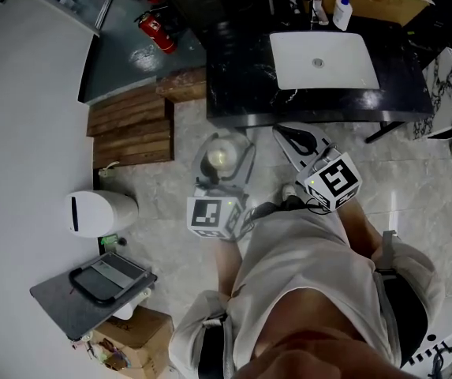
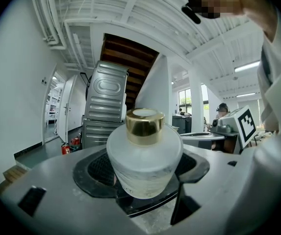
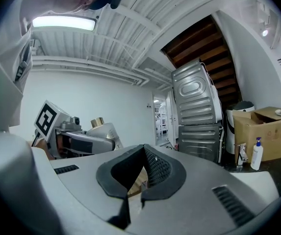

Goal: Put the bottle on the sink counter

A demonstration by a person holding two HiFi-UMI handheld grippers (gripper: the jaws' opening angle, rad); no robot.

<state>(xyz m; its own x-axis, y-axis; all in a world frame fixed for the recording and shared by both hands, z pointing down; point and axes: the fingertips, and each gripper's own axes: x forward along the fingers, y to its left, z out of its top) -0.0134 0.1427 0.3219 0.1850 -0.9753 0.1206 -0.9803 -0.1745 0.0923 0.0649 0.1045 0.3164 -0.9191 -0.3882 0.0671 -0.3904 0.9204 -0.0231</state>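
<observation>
A frosted glass bottle point(image 1: 219, 158) with a gold cap sits upright between the jaws of my left gripper point(image 1: 221, 164), which is shut on it. In the left gripper view the bottle point(image 2: 144, 155) fills the middle, its gold cap point(image 2: 144, 125) pointing up, with the left gripper point(image 2: 143, 173) closed round its body. My right gripper point(image 1: 293, 136) hangs beside it, shut and holding nothing. Its pads point(image 3: 155, 168) meet at the tip of the right gripper point(image 3: 143, 153). Ahead lies the black sink counter point(image 1: 241, 77) with a white basin point(image 1: 324, 60). From the right gripper view the bottle point(image 3: 103, 130) shows at the left.
A soap dispenser point(image 1: 342, 12) and a tap point(image 1: 318, 10) stand behind the basin. Wooden steps point(image 1: 131, 129) and a fire extinguisher point(image 1: 156, 30) lie to the left. A white bin point(image 1: 99, 212), a grey stand point(image 1: 91, 287) and a cardboard box point(image 1: 131, 342) sit near my left side.
</observation>
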